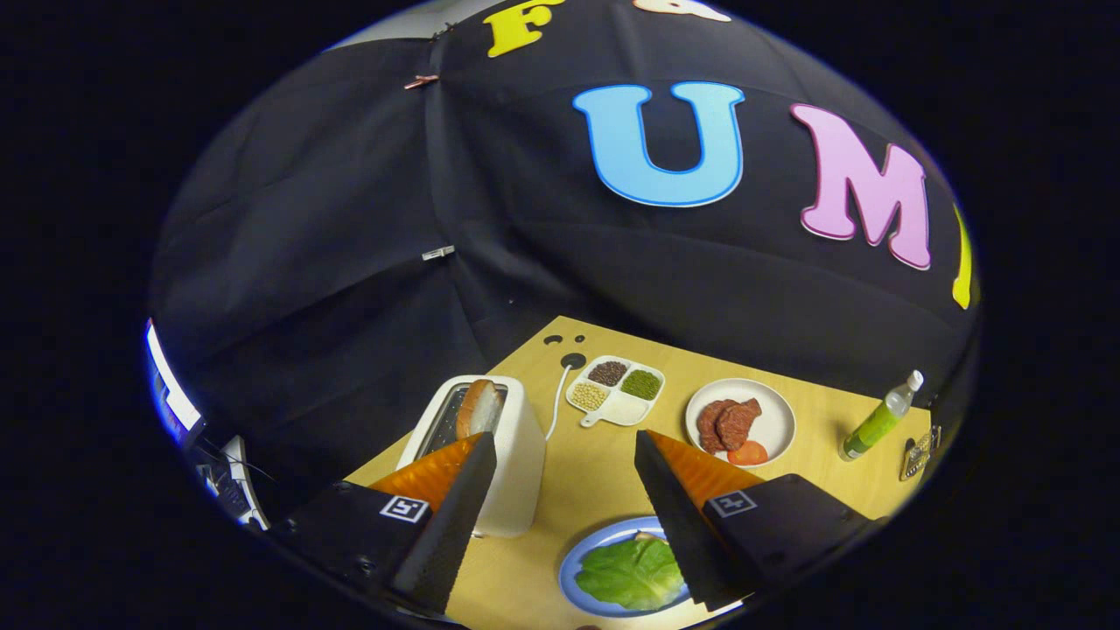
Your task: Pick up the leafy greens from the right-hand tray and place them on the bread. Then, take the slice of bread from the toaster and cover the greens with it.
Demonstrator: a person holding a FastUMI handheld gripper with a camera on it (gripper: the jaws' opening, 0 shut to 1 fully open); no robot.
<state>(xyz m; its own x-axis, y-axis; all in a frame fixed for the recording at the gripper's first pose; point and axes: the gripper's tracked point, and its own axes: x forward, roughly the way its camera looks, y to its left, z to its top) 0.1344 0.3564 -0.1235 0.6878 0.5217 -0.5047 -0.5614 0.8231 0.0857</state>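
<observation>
Gripper hovering at the lower middle of the frame, its two fingers spreading wide apart, gripping nothing.

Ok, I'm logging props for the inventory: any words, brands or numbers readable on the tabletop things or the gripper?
Green plastic bottle with white cap: label too small to read.
Square black-and-white markers on the hand-held gripper, whose fingers are apart and hold nothing: patterns, no words.
White toaster: no text visible.
</observation>
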